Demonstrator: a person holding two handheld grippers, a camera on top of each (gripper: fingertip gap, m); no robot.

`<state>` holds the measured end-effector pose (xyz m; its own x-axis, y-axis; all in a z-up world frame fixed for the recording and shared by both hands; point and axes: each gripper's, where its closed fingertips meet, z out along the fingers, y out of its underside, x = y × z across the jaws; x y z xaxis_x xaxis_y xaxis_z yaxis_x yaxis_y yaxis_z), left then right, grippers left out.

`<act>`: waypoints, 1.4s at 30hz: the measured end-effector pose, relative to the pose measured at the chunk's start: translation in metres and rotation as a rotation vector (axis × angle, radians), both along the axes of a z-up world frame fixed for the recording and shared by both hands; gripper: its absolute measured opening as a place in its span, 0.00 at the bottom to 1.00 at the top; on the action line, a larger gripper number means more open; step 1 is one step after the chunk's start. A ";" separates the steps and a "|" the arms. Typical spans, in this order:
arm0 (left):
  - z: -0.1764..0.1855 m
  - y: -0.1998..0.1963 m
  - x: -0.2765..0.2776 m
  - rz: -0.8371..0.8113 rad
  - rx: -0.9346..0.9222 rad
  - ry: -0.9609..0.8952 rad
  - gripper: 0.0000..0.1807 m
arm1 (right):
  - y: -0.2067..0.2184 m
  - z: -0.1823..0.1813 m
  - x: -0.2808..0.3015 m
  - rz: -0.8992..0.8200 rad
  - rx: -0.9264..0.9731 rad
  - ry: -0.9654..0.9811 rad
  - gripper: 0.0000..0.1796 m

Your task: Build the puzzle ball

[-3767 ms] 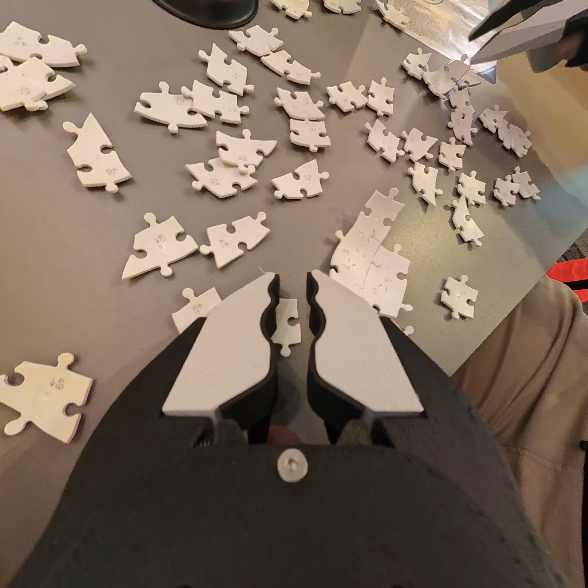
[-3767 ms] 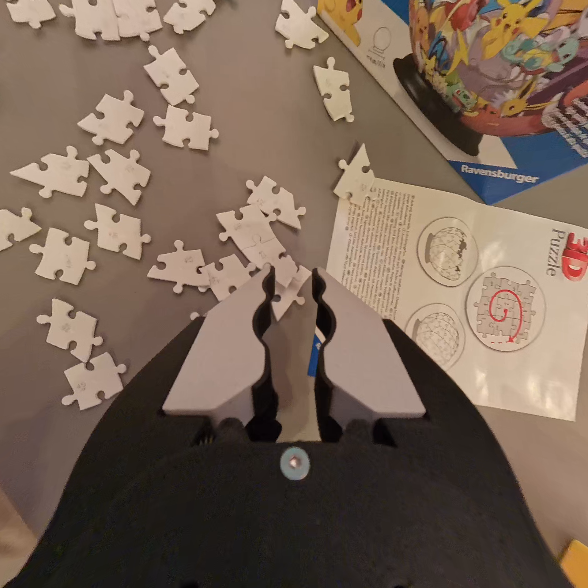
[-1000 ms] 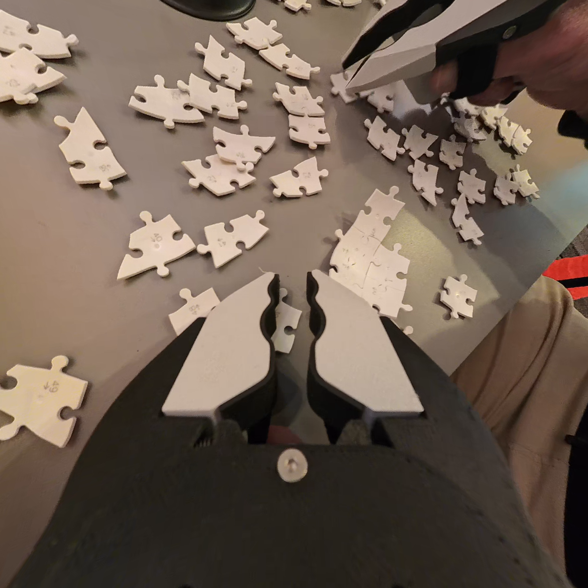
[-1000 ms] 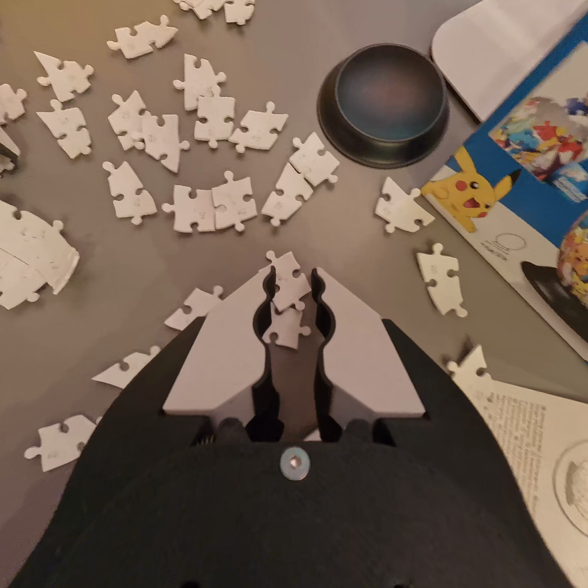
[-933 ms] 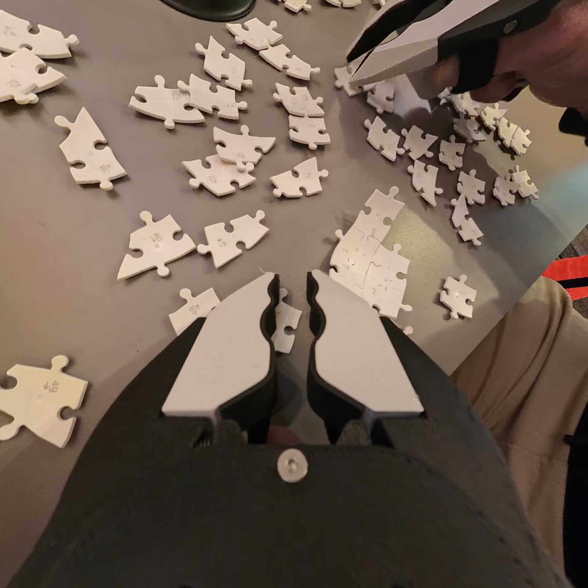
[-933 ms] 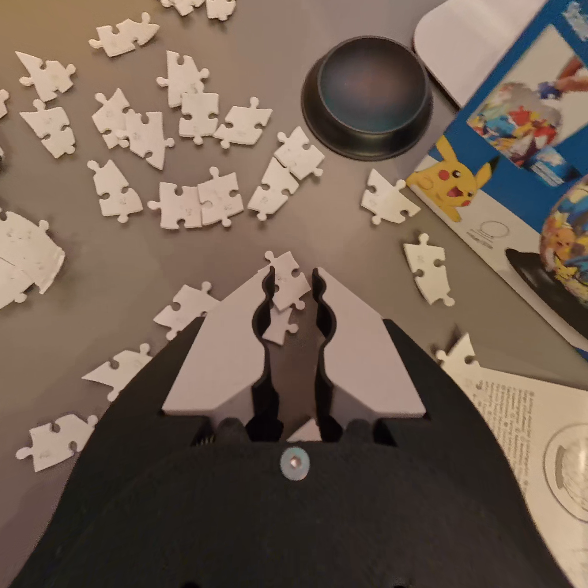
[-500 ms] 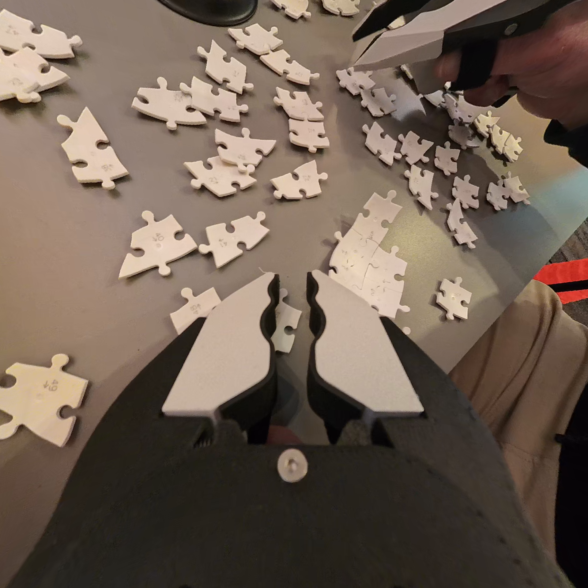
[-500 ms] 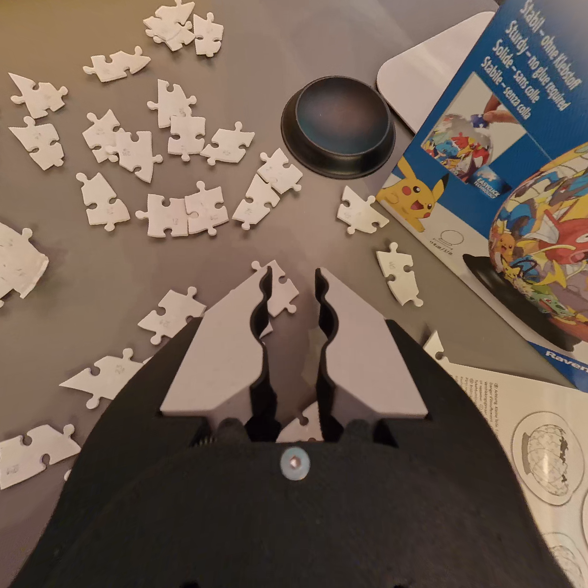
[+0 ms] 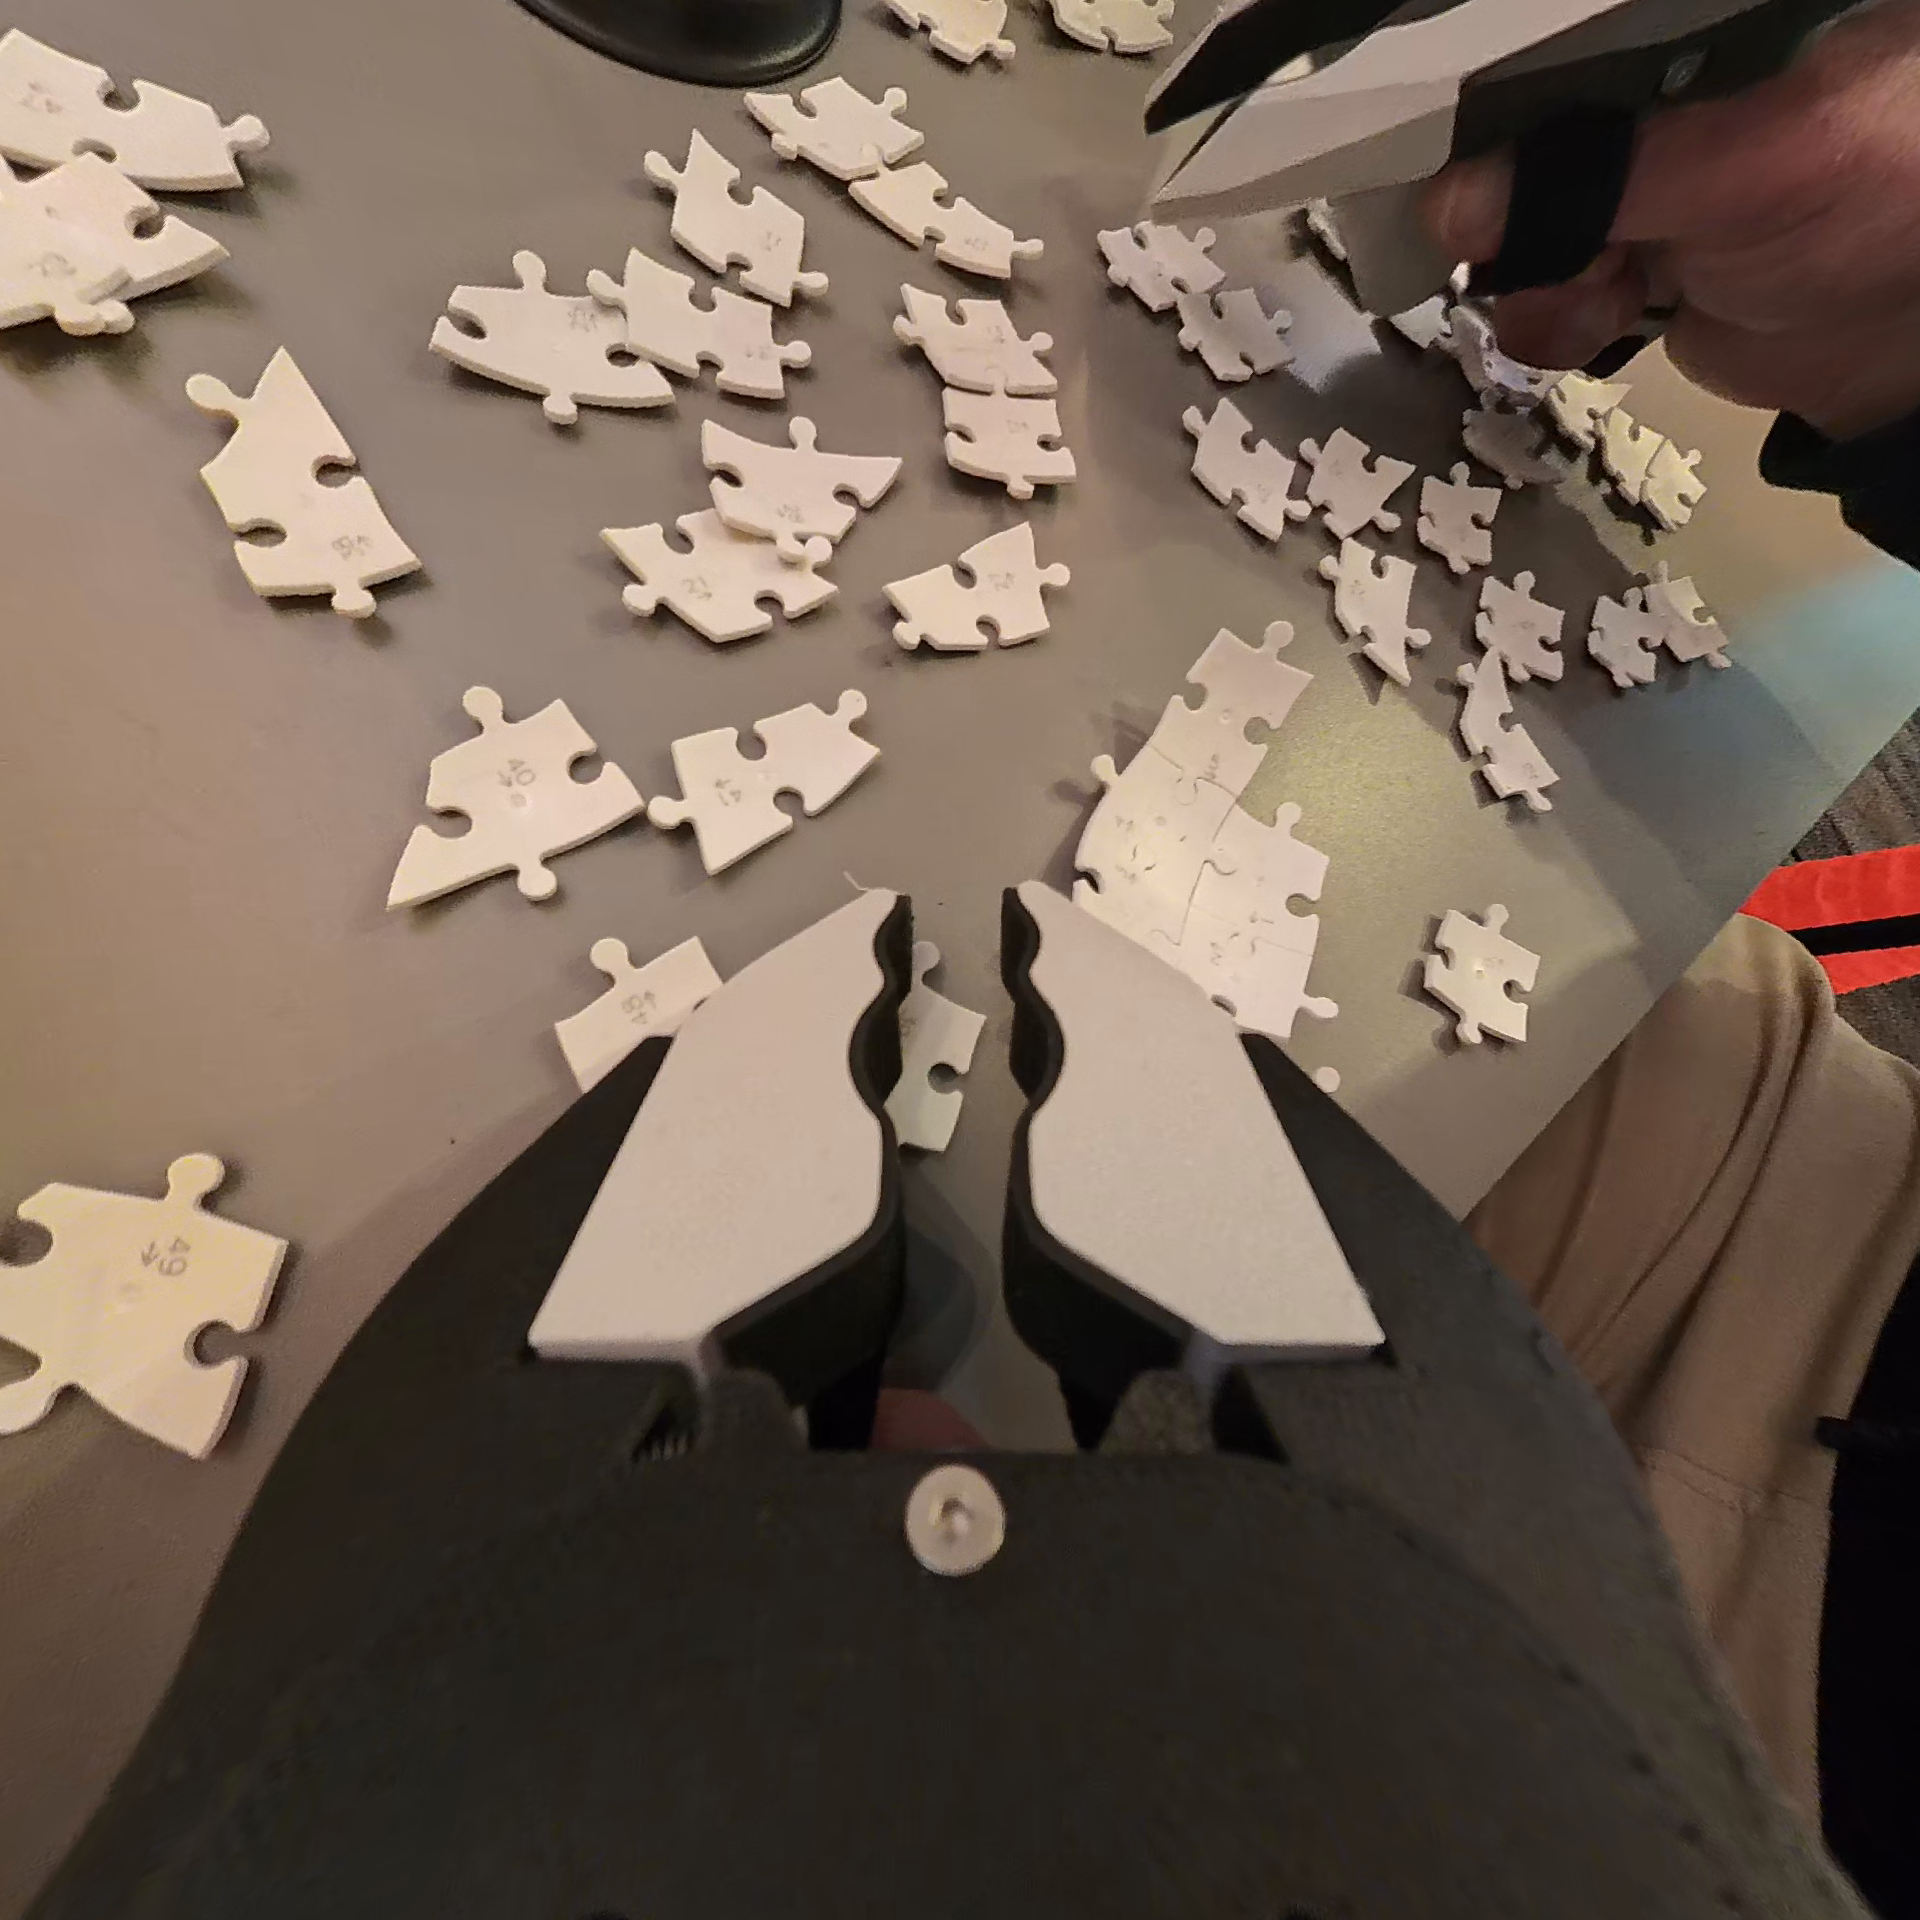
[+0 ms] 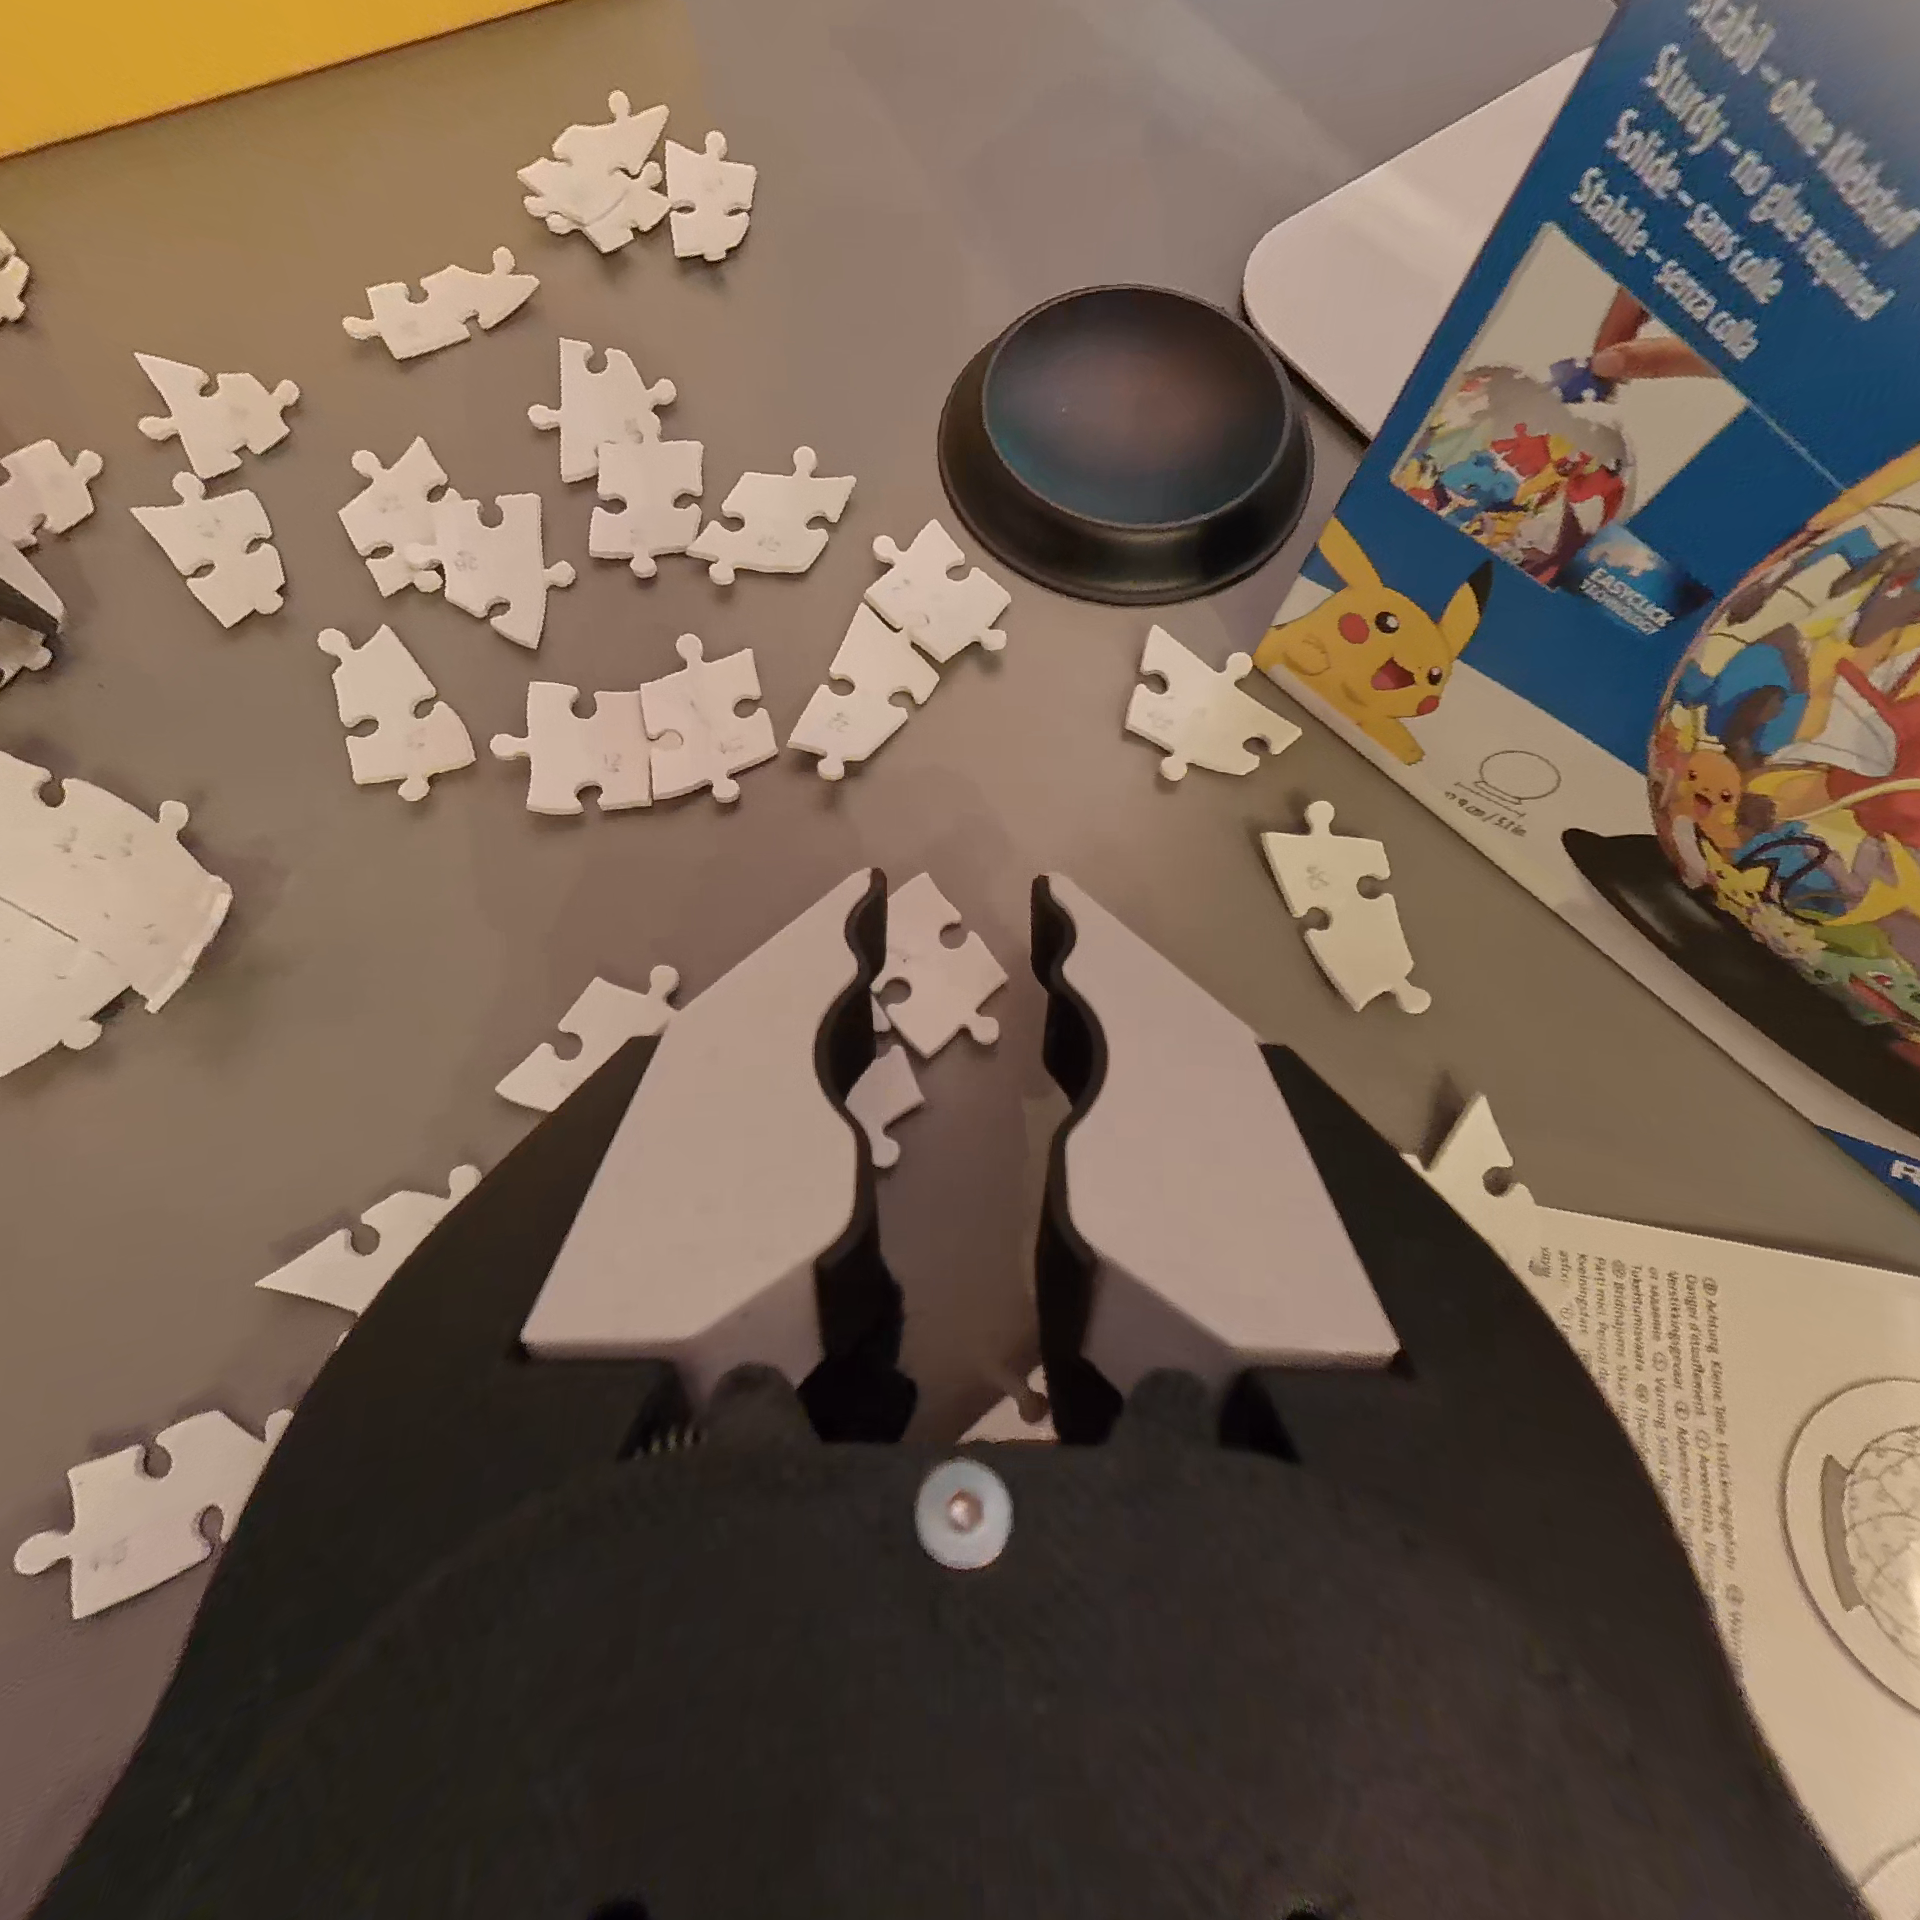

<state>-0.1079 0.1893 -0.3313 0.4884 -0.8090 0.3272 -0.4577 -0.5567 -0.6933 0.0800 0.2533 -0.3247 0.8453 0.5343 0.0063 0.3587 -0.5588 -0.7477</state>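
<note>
Many white puzzle pieces (image 9: 520, 790) lie loose on the grey table (image 9: 208, 831). A curved patch of joined pieces (image 9: 1205, 852) lies just right of my left gripper (image 9: 956, 902). It also shows at the left edge of the right wrist view (image 10: 94, 914). My left gripper has a narrow gap and holds nothing, and a loose piece (image 9: 935, 1049) lies on the table under the gap. My right gripper (image 10: 956, 883) is open and empty above two loose pieces (image 10: 940, 966). It also shows at the top right of the left wrist view (image 9: 1299, 135), held by a hand (image 9: 1714, 239).
A black round stand (image 10: 1122, 447) sits beyond the right gripper. The puzzle box (image 10: 1662, 520) and a white board (image 10: 1382, 301) lie to the right, and an instruction sheet (image 10: 1714, 1403) lies at the near right. The table edge and a beige garment (image 9: 1714, 1247) are at the left gripper's right. The tips of one gripper are about 20 cm away from the tips of the other.
My right gripper has moved from the instruction sheet towards the black stand, and its jaws have opened a little wider. My left gripper has hardly moved.
</note>
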 end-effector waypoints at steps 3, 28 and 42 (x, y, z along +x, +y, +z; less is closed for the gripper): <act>0.000 0.000 0.000 0.000 -0.001 -0.004 0.09 | -0.001 -0.002 0.000 0.004 -0.004 -0.012 0.15; 0.000 0.000 -0.001 -0.003 -0.004 -0.001 0.09 | 0.000 0.000 0.021 -0.039 -0.008 -0.001 0.14; 0.000 0.000 -0.001 -0.005 -0.002 0.002 0.09 | -0.001 -0.002 0.023 -0.037 -0.018 0.003 0.14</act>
<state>-0.1089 0.1890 -0.3310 0.4849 -0.8109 0.3276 -0.4622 -0.5556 -0.6912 0.1030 0.2522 -0.3267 0.8643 0.5030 -0.0056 0.3354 -0.5845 -0.7389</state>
